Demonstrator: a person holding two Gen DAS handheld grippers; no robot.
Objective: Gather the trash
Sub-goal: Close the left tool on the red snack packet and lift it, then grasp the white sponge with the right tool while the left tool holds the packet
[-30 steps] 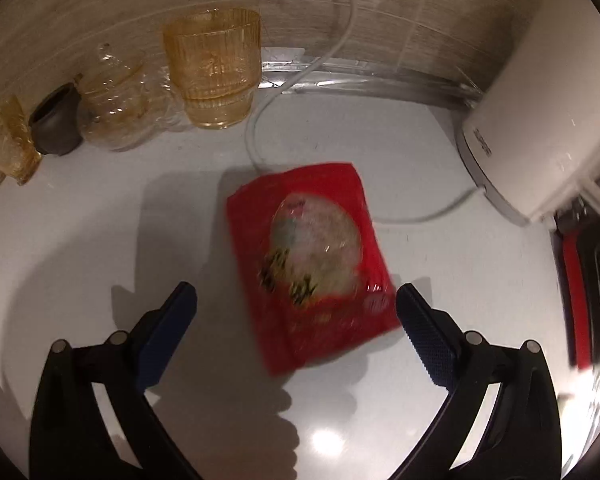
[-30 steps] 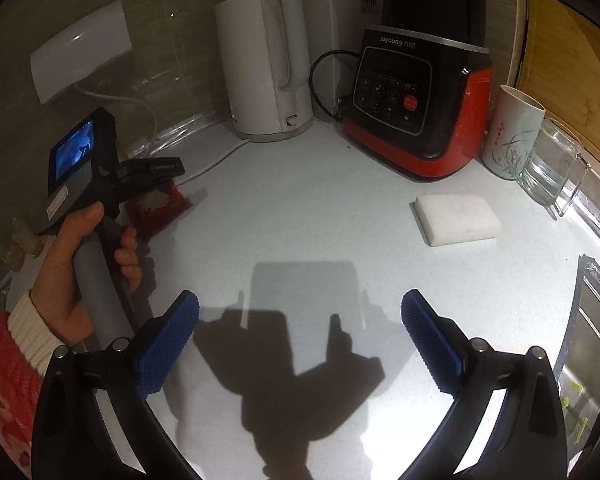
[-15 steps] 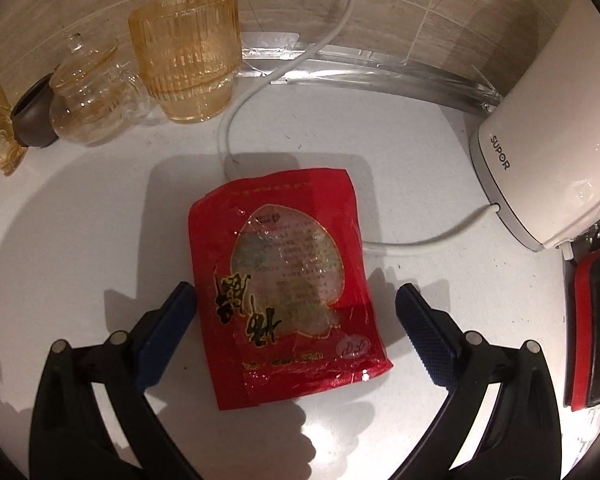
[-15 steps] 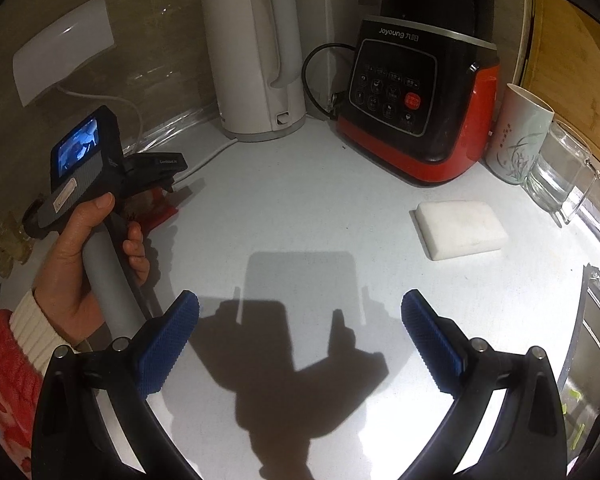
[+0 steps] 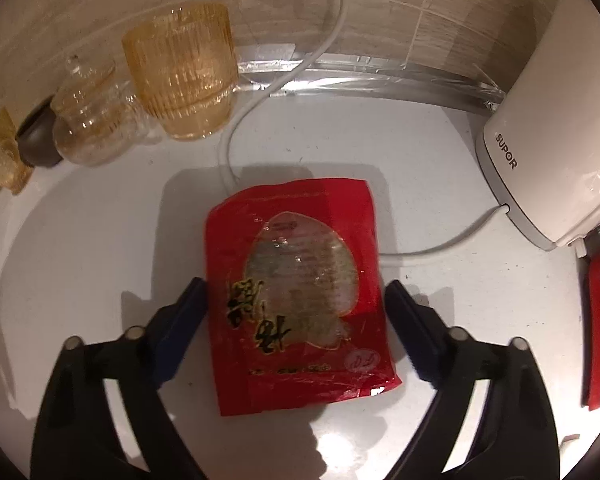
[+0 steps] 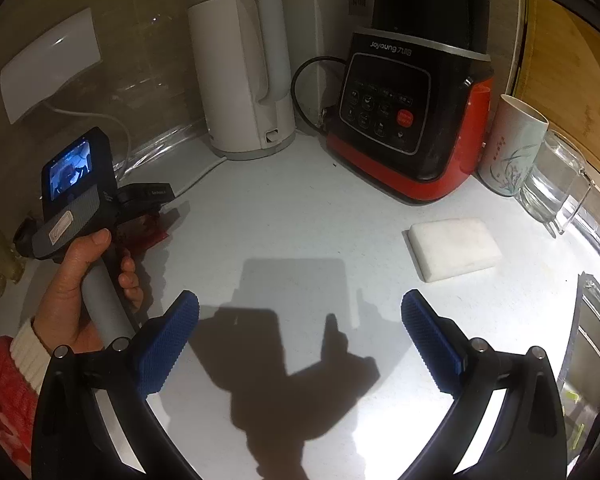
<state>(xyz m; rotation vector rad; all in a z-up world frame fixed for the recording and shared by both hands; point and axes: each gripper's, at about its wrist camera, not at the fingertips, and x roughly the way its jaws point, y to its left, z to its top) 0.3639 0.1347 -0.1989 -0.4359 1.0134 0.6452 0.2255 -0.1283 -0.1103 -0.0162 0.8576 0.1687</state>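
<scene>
A flat red plastic snack packet (image 5: 296, 292) with a clear window and gold lettering lies on the white counter (image 5: 80, 260). My left gripper (image 5: 294, 286) points down over it with one blue pad on each side of the packet. Its jaws are closing, and the pads stand right at the packet's edges without visibly pressing it. In the right wrist view a hand (image 6: 80, 292) holds that left gripper, with a corner of the red packet (image 6: 154, 228) showing beneath it. My right gripper (image 6: 300, 308) hangs open over bare counter, nothing between its fingers.
A white kettle (image 5: 560, 120) stands right of the packet, and its white cord (image 5: 228, 140) runs under the packet's far edge. An amber glass (image 5: 180, 72) and a clear jar (image 5: 88, 120) line the back wall. A red-black blender (image 6: 400, 120), white sponge (image 6: 452, 248), mug (image 6: 512, 148) and glass jug (image 6: 552, 176) stand right.
My left gripper has moved forward and down until the packet lies between its fingers, and its jaws have narrowed. The right gripper has stayed open and almost still.
</scene>
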